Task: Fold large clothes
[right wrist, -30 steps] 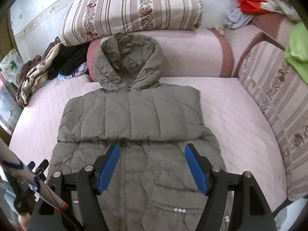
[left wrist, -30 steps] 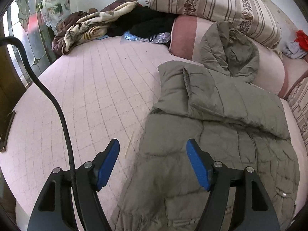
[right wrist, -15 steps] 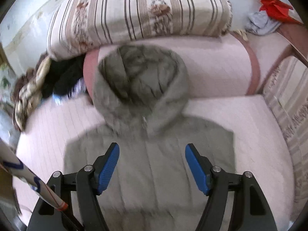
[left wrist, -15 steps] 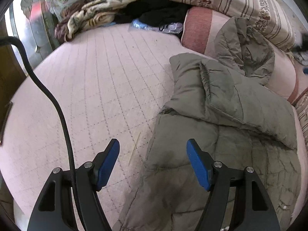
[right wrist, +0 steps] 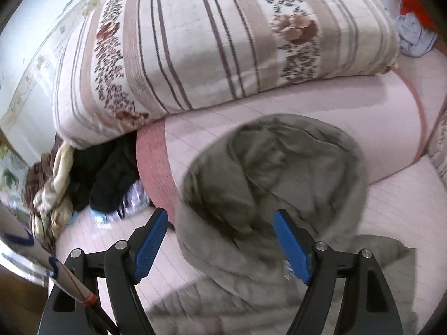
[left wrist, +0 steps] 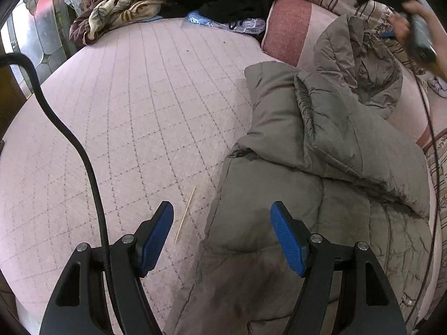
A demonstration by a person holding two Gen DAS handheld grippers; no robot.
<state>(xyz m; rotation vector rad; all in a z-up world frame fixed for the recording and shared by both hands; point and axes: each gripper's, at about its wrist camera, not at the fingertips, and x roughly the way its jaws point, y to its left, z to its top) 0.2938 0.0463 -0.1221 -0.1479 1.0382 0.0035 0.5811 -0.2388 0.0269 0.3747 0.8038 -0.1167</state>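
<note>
No label or writing can be read on anything here. The grey-green padded jacket [left wrist: 321, 167] lies on the right part of the pink quilted bed [left wrist: 125, 111], sleeves folded across its chest, its hood [right wrist: 265, 173] propped against the pink bolster [right wrist: 307, 122] at the far edge, under the big striped pillow [right wrist: 209, 42]. The left gripper [left wrist: 222, 234] hovers over the jacket's near left edge, jaws apart with nothing between them; one pad is above bare quilt, the other above fabric. The right gripper [right wrist: 220, 241] hangs above the hood, its jaws wide and just now opening further, empty. Left of the jacket the bed is open, save a thin wooden stick [left wrist: 185, 215] lying just beside the hem. A heap of clothes [left wrist: 156, 2] crowds the far left corner.
</note>
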